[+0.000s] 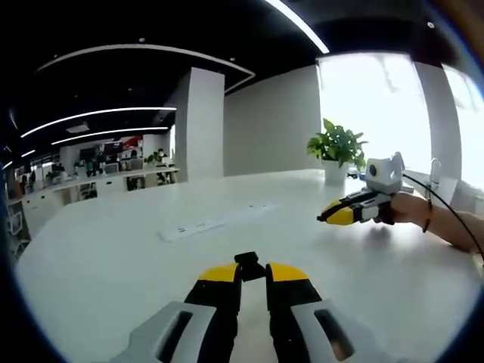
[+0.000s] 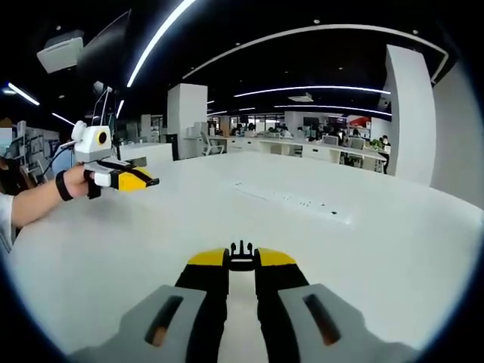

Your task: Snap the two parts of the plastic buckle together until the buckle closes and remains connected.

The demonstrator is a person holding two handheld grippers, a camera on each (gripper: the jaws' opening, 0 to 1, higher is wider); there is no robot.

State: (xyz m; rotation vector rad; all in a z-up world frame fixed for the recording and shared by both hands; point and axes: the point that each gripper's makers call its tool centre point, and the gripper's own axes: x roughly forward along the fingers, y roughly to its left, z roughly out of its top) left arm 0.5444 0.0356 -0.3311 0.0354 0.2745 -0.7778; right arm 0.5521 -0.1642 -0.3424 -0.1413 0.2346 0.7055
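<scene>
- The plastic buckle is in two parts, and each part is held up in the air above the table point(image 1: 113, 257).
- One part, the socket half point(image 1: 249, 265), is a small black piece sticking out past the yellow tips of the left tongs point(image 1: 252, 274).
- The left tongs are pinching that piece between their tips, which sit close together.
- The other part, the prong half point(image 2: 241, 255), is black too, with little prongs poking up from it.
- The right tongs point(image 2: 241, 261) are pinching it at their tips, with only a thin gap around the piece.
- Each part sticks out in front of its tongs, and I think that is so the two ends can meet and click.
- The two tongs are well apart now, so the buckle is not yet closed.
- In the left gripper view, the right tongs show off to the side with a hand point(image 1: 412, 208) behind them.
- A long white power strip point(image 1: 215, 221) lies flat on the table, farther away.
- A green plant in a white pot point(image 1: 336, 151) stands at the far edge of the table by the bright window.
</scene>
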